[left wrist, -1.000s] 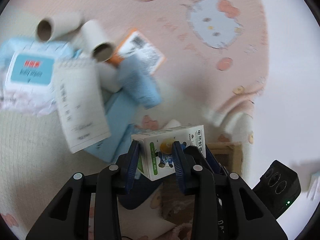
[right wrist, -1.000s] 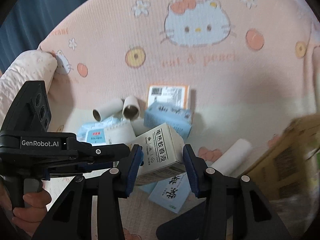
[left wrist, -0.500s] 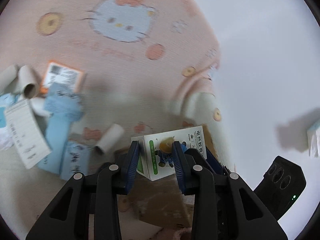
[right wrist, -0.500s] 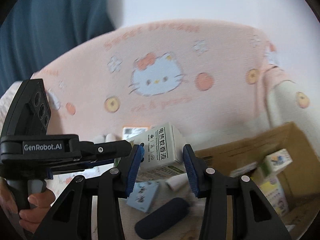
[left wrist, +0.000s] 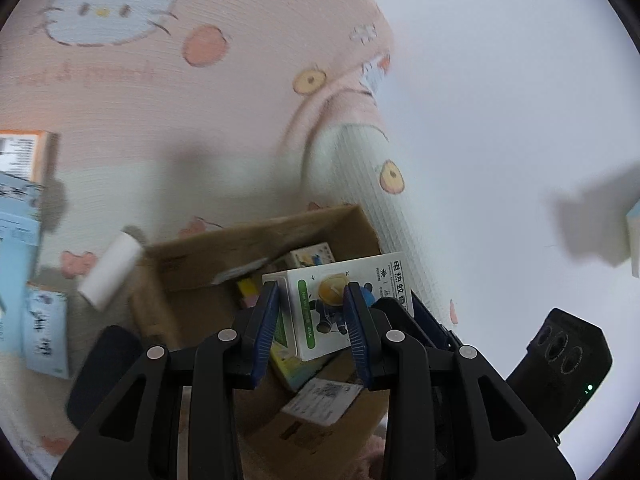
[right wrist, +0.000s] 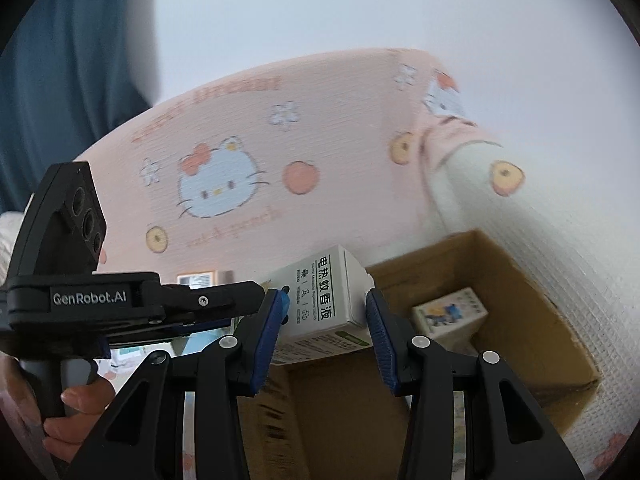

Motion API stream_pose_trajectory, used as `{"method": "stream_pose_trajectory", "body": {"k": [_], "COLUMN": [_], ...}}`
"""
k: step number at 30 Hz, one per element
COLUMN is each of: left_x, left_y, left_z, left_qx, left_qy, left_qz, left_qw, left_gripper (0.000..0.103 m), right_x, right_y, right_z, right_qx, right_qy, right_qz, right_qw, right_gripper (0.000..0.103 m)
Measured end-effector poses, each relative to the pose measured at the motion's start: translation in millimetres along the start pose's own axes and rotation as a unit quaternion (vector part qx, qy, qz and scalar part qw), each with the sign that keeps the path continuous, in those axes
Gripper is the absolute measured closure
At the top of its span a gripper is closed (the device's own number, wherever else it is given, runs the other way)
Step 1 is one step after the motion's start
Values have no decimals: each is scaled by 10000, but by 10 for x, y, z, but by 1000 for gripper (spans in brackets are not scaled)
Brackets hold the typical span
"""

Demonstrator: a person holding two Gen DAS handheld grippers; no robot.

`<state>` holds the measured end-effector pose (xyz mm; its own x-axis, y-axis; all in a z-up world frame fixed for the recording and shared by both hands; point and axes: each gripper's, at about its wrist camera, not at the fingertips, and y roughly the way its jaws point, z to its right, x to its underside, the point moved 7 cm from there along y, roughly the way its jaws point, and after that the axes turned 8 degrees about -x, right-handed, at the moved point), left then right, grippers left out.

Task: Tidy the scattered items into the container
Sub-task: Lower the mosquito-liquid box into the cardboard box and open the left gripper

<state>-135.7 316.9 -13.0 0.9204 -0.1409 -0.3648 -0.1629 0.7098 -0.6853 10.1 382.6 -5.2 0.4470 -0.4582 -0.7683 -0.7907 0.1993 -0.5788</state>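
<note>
Two grippers on one item: left gripper (left wrist: pixel 311 322) and right gripper (right wrist: pixel 326 330) each pinch the white-and-green carton (left wrist: pixel 340 308), pads pressed on its sides from different angles. Carton hangs over the open cardboard box (right wrist: pixel 532 292), not yet inside it.

Done so far, judging from box contents: a few items sit in the box already. Left wrist view shows a small printed box (left wrist: pixel 314 254) near the far wall, a yellow-green pack (left wrist: pixel 292 364) under the carried carton, and a flat white labelled packet (left wrist: pixel 322 398) nearer the camera. Right wrist view shows the small printed box (right wrist: pixel 450 314) on the floor of the container.

Left to do, as far as visible:
- release the carton into the box
- white roll (left wrist: pixel 110 272) lies on the blanket (left wrist: pixel 168 132), touching or just beside the box's outer corner; blur hides which
- dark blue oblong item (left wrist: pixel 102 372) beside the box, outside it
- light blue packs (left wrist: pixel 44 328) at the left edge, well apart from the box
- orange-edged packet (left wrist: pixel 26 156) further up the left edge

Judgement: roughly early-to-mid task. At least five pieces remain out; more may sit beyond the frame. Box has room, though the contents are loosely stacked, so the carton will likely land tilted on the yellow-green pack.
</note>
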Motion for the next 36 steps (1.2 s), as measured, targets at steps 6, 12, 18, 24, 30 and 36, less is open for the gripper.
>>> {"method": "stream_pose_trajectory", "body": {"k": [6, 12, 18, 24, 30, 36], "left_x": [-60, -132, -115, -125, -123, -90], "left_y": [466, 852, 1165, 1432, 1515, 1443], "left_z": [305, 479, 433, 251, 266, 371], "left_qx": [-85, -284, -414, -548, -445, -431], "left_qy": [169, 413, 382, 21, 35, 219], "left_qz": [-298, -437, -642, -811, -827, -740], "left_qw": [9994, 9978, 9963, 9952, 9956, 9961], "left_gripper": [66, 66, 66, 68, 69, 69], "right_x": [-32, -29, -28, 66, 25, 46], "right_y": [65, 310, 571, 819, 807, 669], "right_z": [566, 1085, 1290, 1397, 1473, 1439], "right_qx": [-69, -153, -43, -25, 146, 373], "right_qy": [308, 713, 649, 633, 604, 483], "right_qz": [-170, -521, -910, -1391, -1414, -1397], "right_qw": [9994, 9960, 9937, 9882, 9880, 9883], "right_gripper": [62, 62, 62, 62, 62, 58]}}
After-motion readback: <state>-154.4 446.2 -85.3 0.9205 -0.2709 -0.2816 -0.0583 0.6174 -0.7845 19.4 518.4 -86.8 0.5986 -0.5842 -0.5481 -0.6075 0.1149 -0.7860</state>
